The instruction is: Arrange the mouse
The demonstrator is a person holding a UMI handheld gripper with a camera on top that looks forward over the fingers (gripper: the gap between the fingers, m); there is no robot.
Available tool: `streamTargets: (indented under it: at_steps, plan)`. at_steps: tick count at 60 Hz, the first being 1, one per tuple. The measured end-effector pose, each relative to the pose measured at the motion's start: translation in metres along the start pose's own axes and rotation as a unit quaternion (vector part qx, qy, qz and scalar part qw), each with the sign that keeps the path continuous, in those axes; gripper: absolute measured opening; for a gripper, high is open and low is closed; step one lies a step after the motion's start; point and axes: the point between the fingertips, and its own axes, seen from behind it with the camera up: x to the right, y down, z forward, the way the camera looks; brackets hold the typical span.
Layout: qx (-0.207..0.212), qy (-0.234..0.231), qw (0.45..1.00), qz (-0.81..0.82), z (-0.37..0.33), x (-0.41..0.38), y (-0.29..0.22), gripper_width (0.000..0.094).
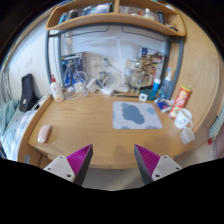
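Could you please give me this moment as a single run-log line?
jaws: open, empty, above near desk edge | mouse: on desk, ahead to the left, untouched | mouse pad: ahead to the right, bare | step: approach

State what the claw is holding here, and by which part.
Nothing is held. The claw is open, its fingers apart with only bare wooden desk between them. The mouse pad lies well beyond.

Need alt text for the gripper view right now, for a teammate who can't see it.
The open gripper hovers over a wooden desk, holding nothing. A pale mouse lies ahead to the left, apart from a grey mouse pad ahead to the right; clutter lines the back wall.
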Motion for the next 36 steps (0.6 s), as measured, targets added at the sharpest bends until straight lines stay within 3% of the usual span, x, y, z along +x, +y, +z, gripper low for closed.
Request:
streamTargets:
  at_steps: [23,36]
  plan:
    - [-0.045,-0.120,0.992,-0.008,0.010,-0.189,0.037,0.0838]
    - [-0.044,-0.135,0.990,-0.020,0.057,-0.254,0.000,0.0840]
